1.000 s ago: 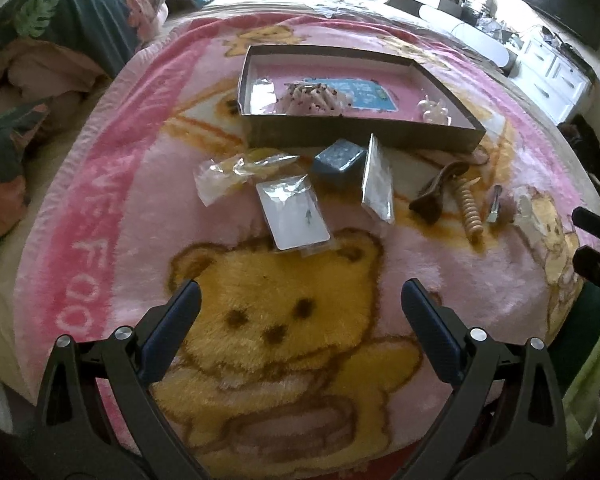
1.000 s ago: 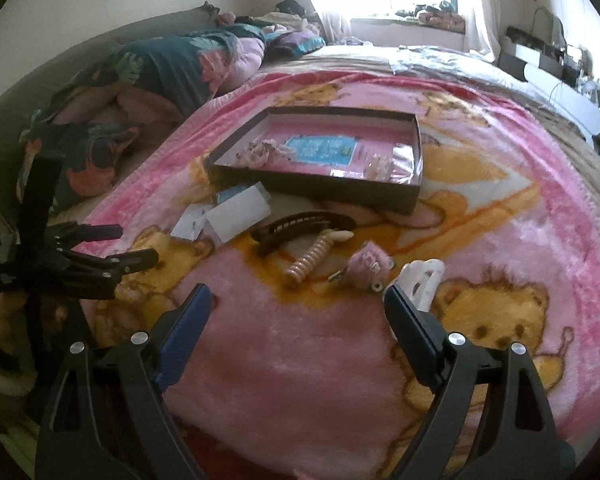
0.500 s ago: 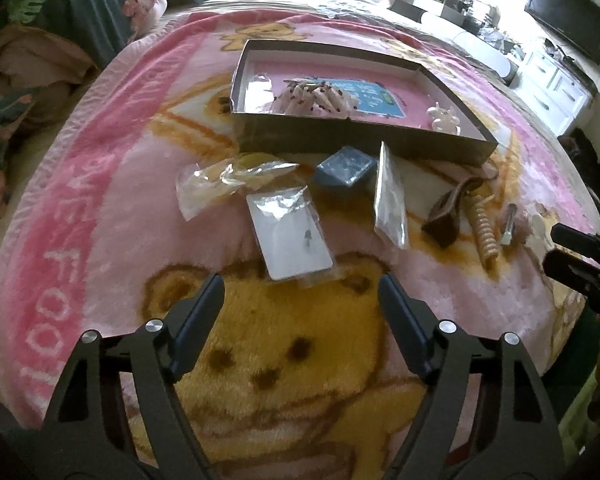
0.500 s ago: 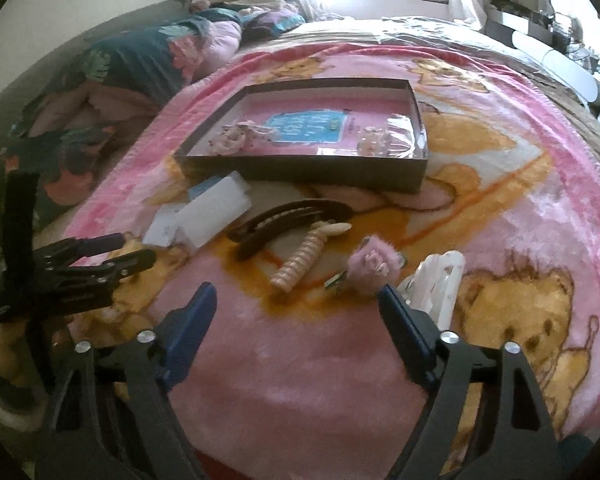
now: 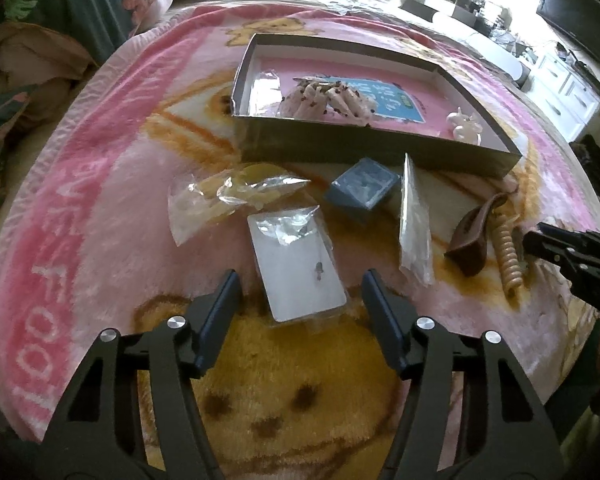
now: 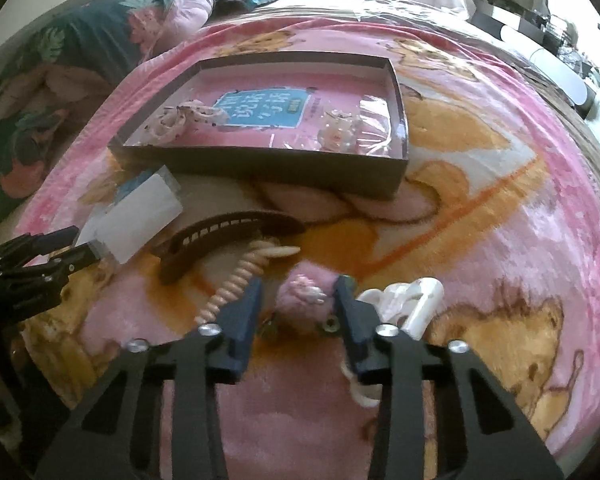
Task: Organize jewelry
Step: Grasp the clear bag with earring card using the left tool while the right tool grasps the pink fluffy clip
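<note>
Both tools tilt steeply down, jaws closing: left tool (image 5: 300,284) straddles a white card packet (image 5: 296,268), right tool (image 6: 298,294) straddles a pink fluffy clip (image 6: 306,298).

Two wrist fisheyes, steeply downward, close above the blanket (image 5: 112,216), both toward the box (image 6: 268,168).

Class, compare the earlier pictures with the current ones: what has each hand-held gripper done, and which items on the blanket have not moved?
Both came down and forward while closing. The left hand-held gripper now has its jaws either side of the clear bagged earring card, not yet pressing. The right hand-held gripper is closing around the fluffy pink hair clip. The box, brown claw clip, beaded clip and white clip lie unmoved.
</note>
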The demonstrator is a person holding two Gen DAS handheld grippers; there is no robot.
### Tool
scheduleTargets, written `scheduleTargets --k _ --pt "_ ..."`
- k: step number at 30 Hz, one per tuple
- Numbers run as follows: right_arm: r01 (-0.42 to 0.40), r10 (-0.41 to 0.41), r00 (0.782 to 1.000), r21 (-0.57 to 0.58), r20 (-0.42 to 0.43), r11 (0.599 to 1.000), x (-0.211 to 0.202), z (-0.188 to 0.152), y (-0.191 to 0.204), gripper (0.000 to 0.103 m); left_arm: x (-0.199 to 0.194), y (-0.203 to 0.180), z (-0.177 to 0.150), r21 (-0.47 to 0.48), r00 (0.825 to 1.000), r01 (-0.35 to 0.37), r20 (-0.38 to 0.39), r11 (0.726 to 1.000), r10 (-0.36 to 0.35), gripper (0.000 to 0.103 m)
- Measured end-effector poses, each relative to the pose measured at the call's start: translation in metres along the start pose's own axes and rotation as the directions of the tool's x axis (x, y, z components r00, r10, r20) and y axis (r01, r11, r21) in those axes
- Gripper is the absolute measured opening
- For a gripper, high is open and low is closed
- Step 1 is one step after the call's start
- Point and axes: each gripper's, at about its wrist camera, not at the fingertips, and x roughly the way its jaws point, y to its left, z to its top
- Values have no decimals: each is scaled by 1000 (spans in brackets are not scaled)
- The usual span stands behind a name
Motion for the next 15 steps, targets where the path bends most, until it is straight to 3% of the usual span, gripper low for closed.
scheduleTargets --k 4,7,15 --pt "8 -8 1000 -2 -8 1000 8 4 1 27 3 0 4 -3 1000 3 5 1000 -3 48" --pt "23 -23 999 -9 -25 1000 12 5 1 27 8 -2 7 4 1000 5 1 1000 -5 37" --pt "27 -27 999 -13 -38 1000 9 3 1 27 7 -6 5 28 1000 30 4 999 -30 33"
